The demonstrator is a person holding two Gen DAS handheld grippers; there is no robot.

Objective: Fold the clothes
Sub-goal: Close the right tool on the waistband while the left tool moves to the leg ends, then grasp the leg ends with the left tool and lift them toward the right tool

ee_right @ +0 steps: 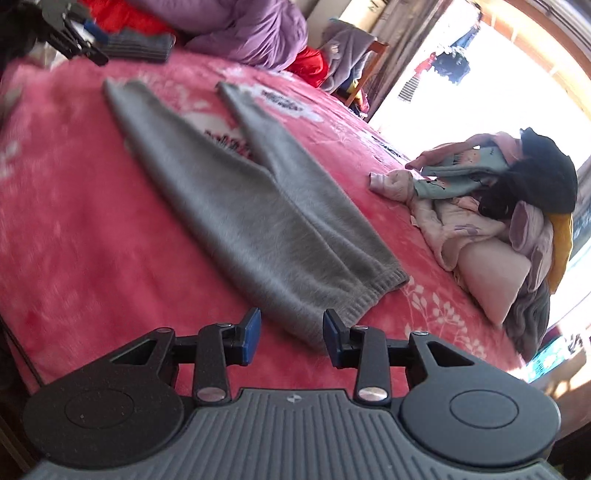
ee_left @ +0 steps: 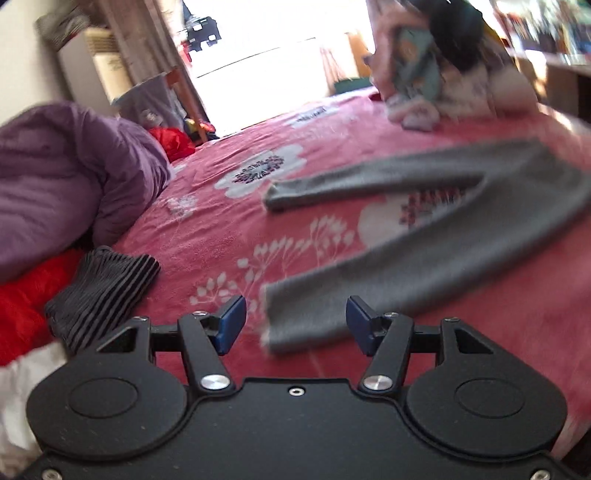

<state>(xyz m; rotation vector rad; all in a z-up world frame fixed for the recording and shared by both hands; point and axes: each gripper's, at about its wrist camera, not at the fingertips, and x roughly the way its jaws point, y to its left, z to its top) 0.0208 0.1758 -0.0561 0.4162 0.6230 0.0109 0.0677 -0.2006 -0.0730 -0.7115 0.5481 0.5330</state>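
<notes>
Grey knit pants (ee_left: 424, 229) lie spread flat on the pink floral bedspread (ee_left: 229, 236), legs apart in a V. My left gripper (ee_left: 295, 325) is open and empty, just short of the cuff of the nearer leg. In the right wrist view the pants (ee_right: 240, 206) run away from me, waistband nearest. My right gripper (ee_right: 291, 338) is open and empty, its jaws on either side of the waistband's near corner, not closed on it. The left gripper (ee_right: 79, 35) shows at the far top left, near the leg cuffs.
A striped dark garment (ee_left: 103, 291) lies folded left of my left gripper, also in the right view (ee_right: 142, 46). A purple duvet (ee_left: 70, 177) and red cloth (ee_left: 22, 310) sit at the bed's head. A pile of unfolded clothes (ee_right: 498, 199) lies right.
</notes>
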